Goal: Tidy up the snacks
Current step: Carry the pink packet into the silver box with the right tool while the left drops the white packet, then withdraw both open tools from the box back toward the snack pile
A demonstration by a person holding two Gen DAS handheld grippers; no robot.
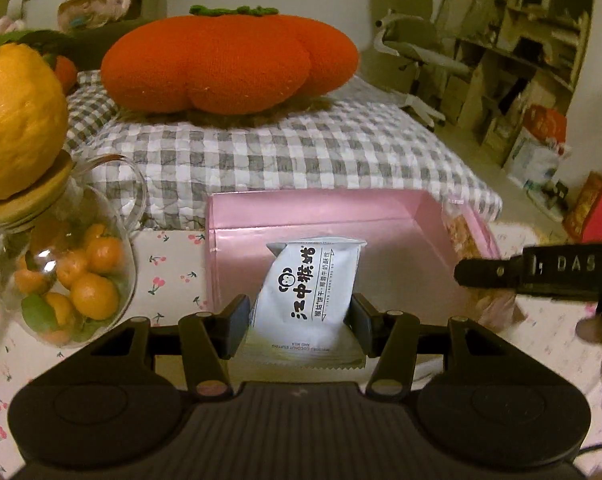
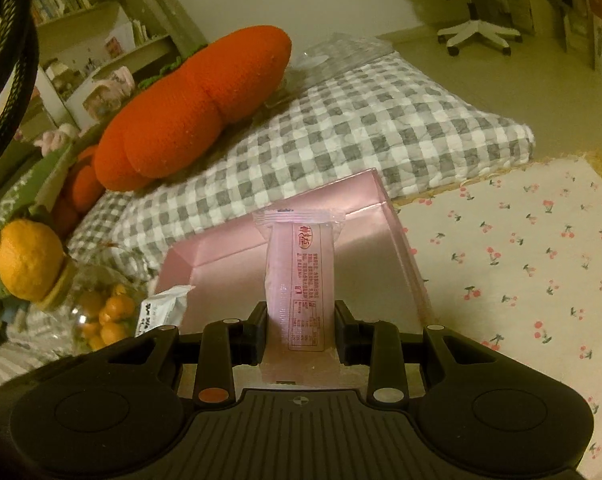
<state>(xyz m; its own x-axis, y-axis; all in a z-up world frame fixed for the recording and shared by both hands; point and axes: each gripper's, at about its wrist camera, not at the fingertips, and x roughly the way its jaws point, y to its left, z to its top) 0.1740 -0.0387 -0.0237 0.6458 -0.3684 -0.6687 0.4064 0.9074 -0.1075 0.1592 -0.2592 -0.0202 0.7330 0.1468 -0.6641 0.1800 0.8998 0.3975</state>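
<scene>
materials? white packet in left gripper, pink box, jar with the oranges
White snack packet: thin plastic film, matte; crimped serrated ends.
Pink box: likely coated cardboard, satin sheen; crisp folded walls.
Jar: clear glass, glossy highlights; lid looks like wood or bamboo.

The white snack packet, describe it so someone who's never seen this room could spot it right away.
Find the big orange pumpkin cushion on the checked quilt; in front of it sits an open pink box. Over that box, the left gripper pinches the white snack packet. It alone is white with bold black Chinese lettering and a monkey-face logo; the right gripper's packet is pink.
</scene>
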